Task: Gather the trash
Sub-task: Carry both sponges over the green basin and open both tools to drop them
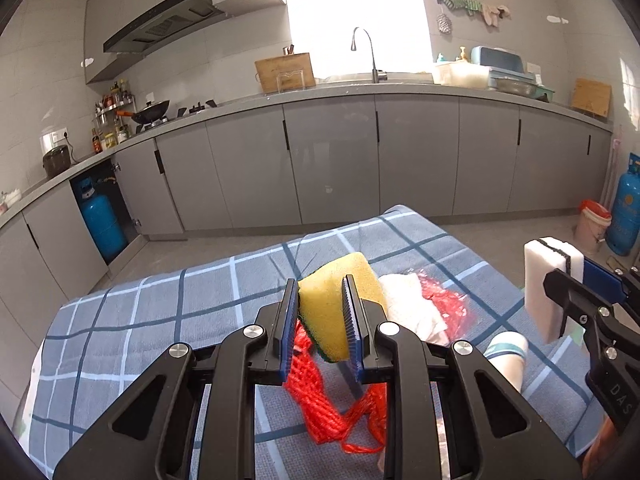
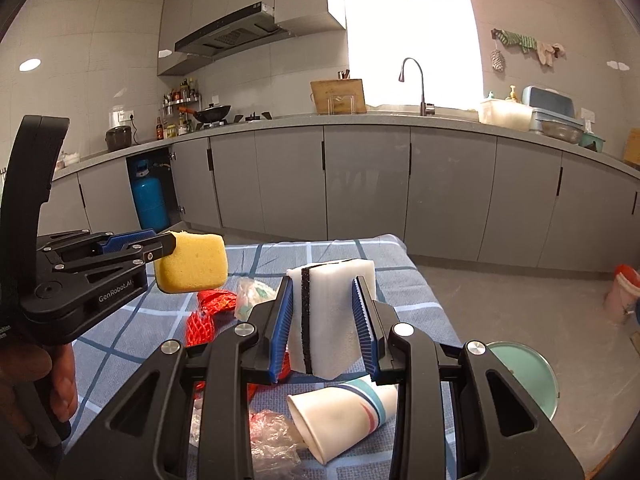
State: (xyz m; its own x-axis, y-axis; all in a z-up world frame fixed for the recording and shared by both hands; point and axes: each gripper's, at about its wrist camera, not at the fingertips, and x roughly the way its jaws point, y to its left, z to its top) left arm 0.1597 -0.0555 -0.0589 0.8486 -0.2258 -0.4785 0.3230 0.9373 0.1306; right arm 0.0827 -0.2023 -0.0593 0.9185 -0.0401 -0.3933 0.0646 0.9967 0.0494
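Mid-task: left gripper point(image 1: 322, 320) clamped on yellow sponge point(image 1: 332, 304), right gripper point(image 2: 324, 328) clamped on white sponge point(image 2: 332, 320), both lifted above the checked bench point(image 1: 160, 320), where paper cup point(image 2: 340, 416), red mesh net point(image 1: 320, 412), plastic wrap point(image 2: 272, 436) remain uncollected.

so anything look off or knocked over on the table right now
Yes: the paper cup lies tipped on its side on the checked cloth, mouth facing the camera, among red netting and crumpled plastic wrap. No spill shows.
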